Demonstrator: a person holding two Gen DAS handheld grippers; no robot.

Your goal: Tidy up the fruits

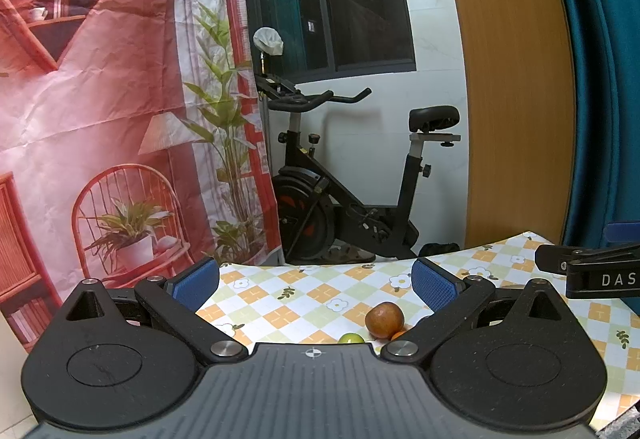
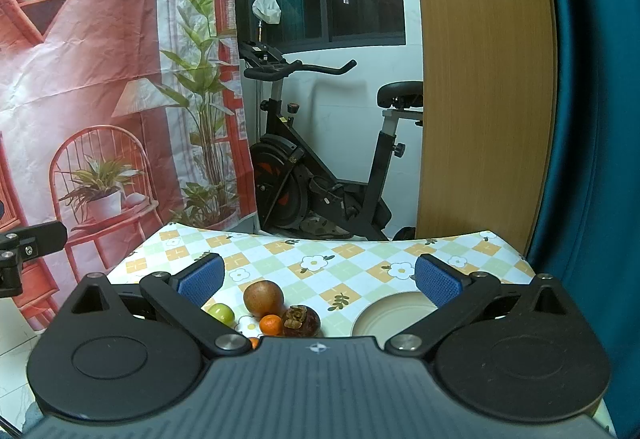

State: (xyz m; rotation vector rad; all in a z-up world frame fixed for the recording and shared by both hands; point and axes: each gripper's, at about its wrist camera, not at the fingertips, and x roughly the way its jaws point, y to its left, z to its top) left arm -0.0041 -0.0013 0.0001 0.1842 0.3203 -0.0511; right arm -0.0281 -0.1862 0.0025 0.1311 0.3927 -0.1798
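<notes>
Both tools are spread wide and hold nothing. The left tool point(image 1: 316, 283) hovers above the counter point(image 1: 304, 291), which wears a checked cloth printed with white flowers. Between its blue pads point(image 1: 434, 285) sit a reddish-brown round fruit point(image 1: 384, 320), a green fruit point(image 1: 351, 338) half hidden by the tool body, and a sliver of an orange one point(image 1: 398, 335) just beside the brown fruit. At the right edge of the left wrist view the other tool shows side-on, with the white letters "DAS" readable on it; the rest of the word is cut off.

The right tool point(image 2: 320, 279) also hangs over the counter. In its view the brown fruit point(image 2: 263, 298) stands behind a small orange citrus point(image 2: 271, 325) and a dark purple mangosteen point(image 2: 301, 321), these two touching. The green fruit point(image 2: 222, 313) lies just left of them, near the left pad. A cream plate point(image 2: 394, 317), bare, sits well to the right of the fruits.

Beyond the counter stand a black exercise bike point(image 2: 320, 175) and a printed red backdrop point(image 2: 100, 79).
</notes>
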